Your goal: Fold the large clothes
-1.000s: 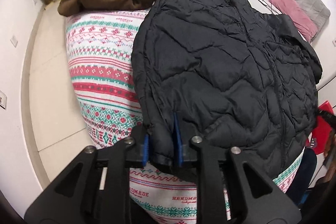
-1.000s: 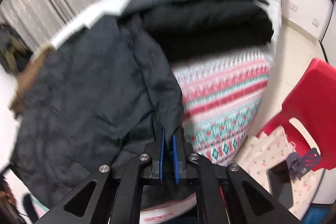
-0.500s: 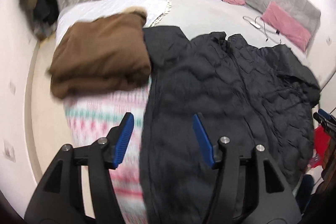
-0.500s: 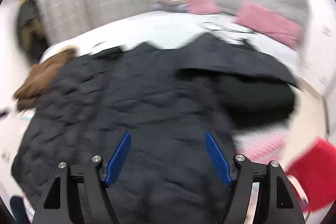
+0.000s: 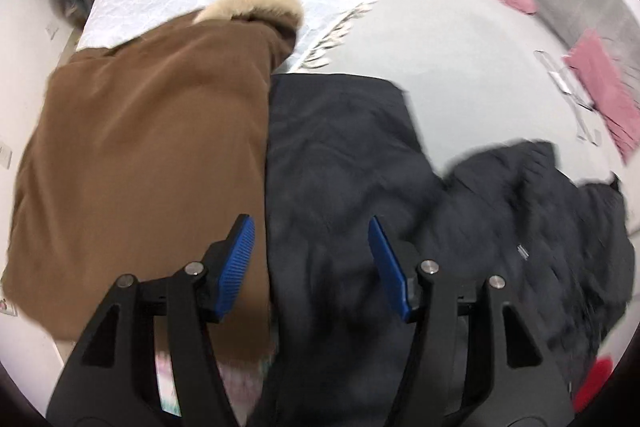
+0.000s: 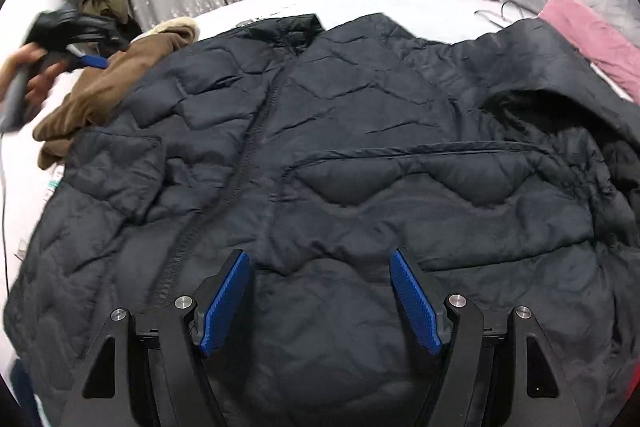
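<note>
Item 1: black quilted jacket (image 6: 340, 155), spread front-up on the bed (image 5: 460, 67), zipper running from the collar at the far side toward the near hem; one sleeve folded across the chest, the other side bunched toward the pink pillows (image 6: 592, 35).

Item 2: right claw (image 6: 320, 291), jaws wide apart, holding nothing, poised over the jacket's lower front; fabric shows between the blue pads (image 6: 226, 299).

Item 3: left claw (image 5: 310, 259), jaws wide apart, empty, above the seam where the jacket (image 5: 340, 167) meets the folded brown coat (image 5: 140, 155). In the right wrist view it appears blurred at far left, hand-held (image 6: 86, 61).

Item 4: brown coat, fur-trimmed, folded, lying just beside the jacket and touching its edge.

Item 5: containers: none in view.
</note>
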A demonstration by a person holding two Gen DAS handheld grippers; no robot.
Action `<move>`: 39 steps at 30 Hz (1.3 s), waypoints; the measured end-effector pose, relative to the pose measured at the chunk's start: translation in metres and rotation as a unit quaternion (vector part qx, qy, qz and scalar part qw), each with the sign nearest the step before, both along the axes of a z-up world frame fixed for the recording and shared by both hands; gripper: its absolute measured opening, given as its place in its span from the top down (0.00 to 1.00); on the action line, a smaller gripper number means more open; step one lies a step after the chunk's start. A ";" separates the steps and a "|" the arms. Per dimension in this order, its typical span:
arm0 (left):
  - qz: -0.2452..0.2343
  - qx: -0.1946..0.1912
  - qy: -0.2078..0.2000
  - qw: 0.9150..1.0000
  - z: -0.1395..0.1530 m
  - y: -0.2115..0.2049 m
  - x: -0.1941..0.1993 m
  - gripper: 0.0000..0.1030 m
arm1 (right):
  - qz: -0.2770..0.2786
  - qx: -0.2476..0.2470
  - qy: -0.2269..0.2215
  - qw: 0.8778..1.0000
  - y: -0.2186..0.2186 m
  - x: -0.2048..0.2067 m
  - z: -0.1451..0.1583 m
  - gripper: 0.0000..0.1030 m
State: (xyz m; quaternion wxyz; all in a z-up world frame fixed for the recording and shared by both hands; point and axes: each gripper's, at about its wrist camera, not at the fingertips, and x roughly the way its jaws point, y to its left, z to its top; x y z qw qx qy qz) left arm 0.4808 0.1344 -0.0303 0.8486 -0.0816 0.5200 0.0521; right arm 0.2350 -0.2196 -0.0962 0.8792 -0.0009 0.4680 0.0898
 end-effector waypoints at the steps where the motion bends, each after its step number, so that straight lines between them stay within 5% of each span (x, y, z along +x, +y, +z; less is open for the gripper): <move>1: 0.013 0.005 0.013 1.000 -0.010 0.001 0.012 0.41 | -0.004 -0.001 -0.002 1.000 -0.004 -0.002 0.000 0.28; 4: 0.039 0.017 0.036 0.998 -0.037 0.002 0.039 0.41 | -0.016 0.022 0.005 1.000 -0.015 -0.002 -0.004 0.28; 10: 0.014 0.057 0.044 0.997 -0.069 -0.016 0.056 0.44 | -0.014 0.016 0.006 1.000 -0.010 0.004 -0.008 0.28; 11: 0.020 0.062 0.042 0.997 -0.072 -0.017 0.056 0.49 | -0.012 0.013 0.003 1.000 -0.008 0.003 -0.008 0.28; 13: 0.030 0.048 0.048 0.997 -0.074 -0.014 0.056 0.96 | -0.012 0.010 0.002 1.000 -0.007 0.002 -0.007 0.28; 14: 0.038 0.012 0.043 0.998 -0.072 -0.010 0.052 0.96 | -0.013 0.010 0.001 1.000 -0.007 0.002 -0.007 0.28; 19: 0.016 -0.061 -0.094 0.994 -0.009 -0.007 0.009 0.97 | -0.018 0.021 0.002 1.000 -0.012 0.001 -0.006 0.28; 22: -0.030 -0.098 -0.170 0.980 0.031 -0.018 -0.041 0.97 | -0.023 0.025 0.001 0.999 -0.014 0.001 -0.005 0.28; 26: -0.109 -0.065 -0.239 0.963 0.061 -0.063 -0.124 0.97 | -0.032 0.026 -0.001 0.999 -0.013 0.002 -0.006 0.28; 28: -0.192 0.013 -0.267 0.944 0.061 -0.113 -0.171 0.97 | -0.036 0.031 -0.003 0.999 -0.014 0.001 -0.005 0.28; 30: -0.277 0.078 -0.279 0.916 0.046 -0.165 -0.214 0.97 | -0.040 0.041 -0.001 0.998 -0.017 0.002 -0.004 0.28; 33: -0.380 0.150 -0.252 0.877 0.005 -0.226 -0.261 0.96 | -0.047 0.054 0.002 0.997 -0.022 0.003 -0.005 0.28; 34: -0.400 0.159 -0.239 0.870 -0.008 -0.238 -0.268 0.93 | -0.049 0.057 0.002 0.997 -0.024 0.003 -0.005 0.28; 36: -0.425 0.153 -0.203 0.869 -0.025 -0.252 -0.278 0.91 | -0.057 0.064 0.002 0.996 -0.030 0.002 -0.003 0.28; 39: -0.429 0.091 -0.178 0.881 -0.023 -0.244 -0.282 0.84 | -0.079 0.077 0.000 0.994 -0.047 0.002 -0.001 0.28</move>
